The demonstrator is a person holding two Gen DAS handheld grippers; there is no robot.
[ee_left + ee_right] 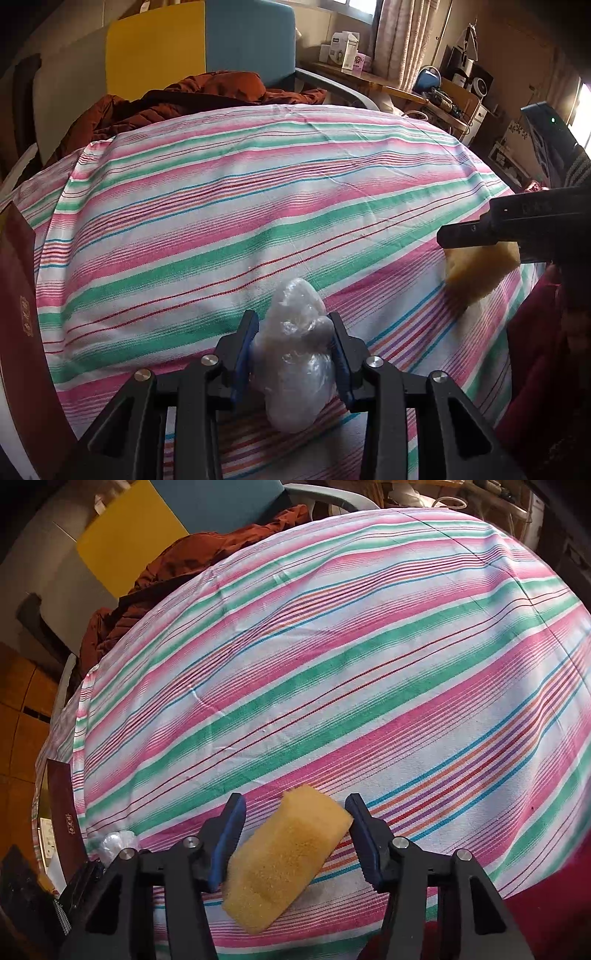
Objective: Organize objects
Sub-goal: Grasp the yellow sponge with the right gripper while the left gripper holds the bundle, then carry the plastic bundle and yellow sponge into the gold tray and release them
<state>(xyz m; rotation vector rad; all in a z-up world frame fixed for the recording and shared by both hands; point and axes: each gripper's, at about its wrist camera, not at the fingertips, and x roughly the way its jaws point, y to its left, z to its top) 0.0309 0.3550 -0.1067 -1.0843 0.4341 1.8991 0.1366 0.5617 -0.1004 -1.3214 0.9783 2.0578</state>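
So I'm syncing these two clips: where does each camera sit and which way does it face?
Left wrist: on the left gripper, angled down over the striped cloth; jaws clamp a plastic bundle; right gripper at right.
Right wrist: on the right gripper, angled down; sponge between its jaws.
Shared: cloth, sponge, brown jacket.

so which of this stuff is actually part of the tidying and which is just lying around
Part of the job:
- clear plastic bag bundle, clamped in the left gripper
- yellow sponge, between the right gripper pads, both touching it
- dark red box at the table edge, possibly

Just lying about:
- striped cloth
- rust-brown jacket
- cartons on the far shelf
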